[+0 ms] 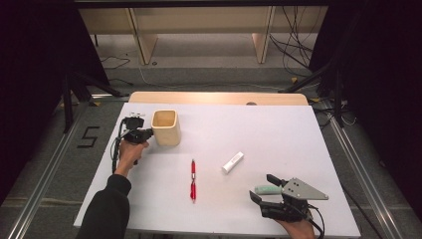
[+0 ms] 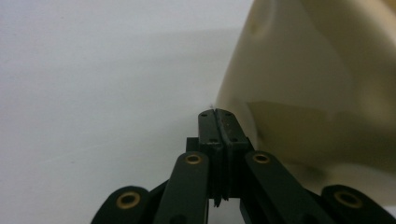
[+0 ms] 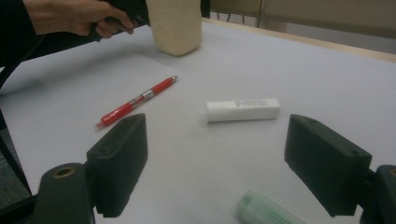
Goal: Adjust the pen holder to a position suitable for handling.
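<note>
— Cup (image 1: 165, 127) placement first: where does the cream-coloured holder stand?
— Toward ten o'clock on the white table (image 1: 278, 134), upright, mouth open to the top. The left gripper (image 1: 147, 134) sits right at its nine o'clock side, in the person's left hand (image 1: 130, 152).
— Are that gripper's jaws on the cup?
— No. In the left gripper view they are pressed flat together with nothing between them, and the cup's wall (image 2: 317, 93) rises just past their tips at about two o'clock. Whether the tips touch the wall I cannot tell.
— And the other one?
— The right gripper (image 1: 263, 186) rests near five o'clock on the table. Its jaws stand wide apart, gripping nothing; a pale green tube (image 1: 268, 189) lies on the table between them.
— What else is on the surface?
— A red pen (image 1: 193, 179) near six o'clock of the table's middle, lying lengthwise away from the person, and a white tube (image 1: 232, 162) just beside it toward its three o'clock, slanted. In the right gripper view the white tube (image 3: 243, 109) lies beyond the open pads at twelve o'clock, the red pen (image 3: 136, 101) at ten o'clock, and the cup (image 3: 175, 25) farther off with the left hand (image 3: 74, 16) beside it.
</note>
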Action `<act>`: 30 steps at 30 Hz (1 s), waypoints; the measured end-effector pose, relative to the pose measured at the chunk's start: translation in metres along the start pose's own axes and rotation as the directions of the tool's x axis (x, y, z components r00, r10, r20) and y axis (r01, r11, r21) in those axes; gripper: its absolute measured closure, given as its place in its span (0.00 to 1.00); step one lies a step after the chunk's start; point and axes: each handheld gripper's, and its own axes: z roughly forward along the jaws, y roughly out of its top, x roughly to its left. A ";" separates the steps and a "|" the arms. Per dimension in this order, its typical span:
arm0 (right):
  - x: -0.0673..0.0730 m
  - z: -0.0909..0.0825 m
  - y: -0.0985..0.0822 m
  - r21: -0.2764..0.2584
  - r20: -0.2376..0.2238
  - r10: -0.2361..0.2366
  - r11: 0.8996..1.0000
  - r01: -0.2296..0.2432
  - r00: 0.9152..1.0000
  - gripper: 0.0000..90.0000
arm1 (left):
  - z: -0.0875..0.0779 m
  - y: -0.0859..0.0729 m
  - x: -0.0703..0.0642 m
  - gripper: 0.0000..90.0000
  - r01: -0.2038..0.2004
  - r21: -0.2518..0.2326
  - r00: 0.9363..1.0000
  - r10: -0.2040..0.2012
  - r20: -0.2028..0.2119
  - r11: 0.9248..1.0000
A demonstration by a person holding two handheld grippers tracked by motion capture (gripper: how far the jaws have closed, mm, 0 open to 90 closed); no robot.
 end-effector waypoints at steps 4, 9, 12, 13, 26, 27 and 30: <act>-0.001 0.000 0.000 -0.001 -0.001 0.001 1.000 -0.001 1.000 0.25 | 0.003 0.001 -0.002 0.99 0.004 0.006 1.000 -0.004 -0.005 1.000; -0.001 0.001 -0.001 0.002 -0.001 0.003 1.000 -0.003 1.000 0.25 | 0.004 0.000 -0.002 1.00 0.013 0.009 1.000 -0.013 -0.001 1.000; -0.001 0.001 -0.001 0.005 -0.001 0.004 1.000 -0.004 1.000 0.25 | 0.005 0.000 -0.003 1.00 0.013 0.010 1.000 -0.013 0.001 1.000; 0.000 0.001 -0.001 0.005 -0.003 0.001 1.000 -0.001 1.000 0.25 | 0.006 0.000 -0.004 1.00 0.014 0.010 1.000 -0.014 0.005 1.000; -0.001 0.002 -0.001 0.007 -0.005 0.002 1.000 -0.002 1.000 0.25 | 0.015 0.003 -0.030 1.00 -0.020 0.007 0.999 0.020 0.034 1.000; -0.001 0.002 -0.001 0.007 -0.005 0.002 1.000 -0.002 1.000 0.25 | 0.015 0.004 -0.033 1.00 -0.020 0.008 0.999 0.020 0.039 1.000; 0.000 0.002 -0.001 0.009 -0.009 0.003 1.000 -0.003 1.000 0.25 | 0.018 0.005 -0.040 1.00 -0.024 0.007 0.998 0.023 0.053 1.000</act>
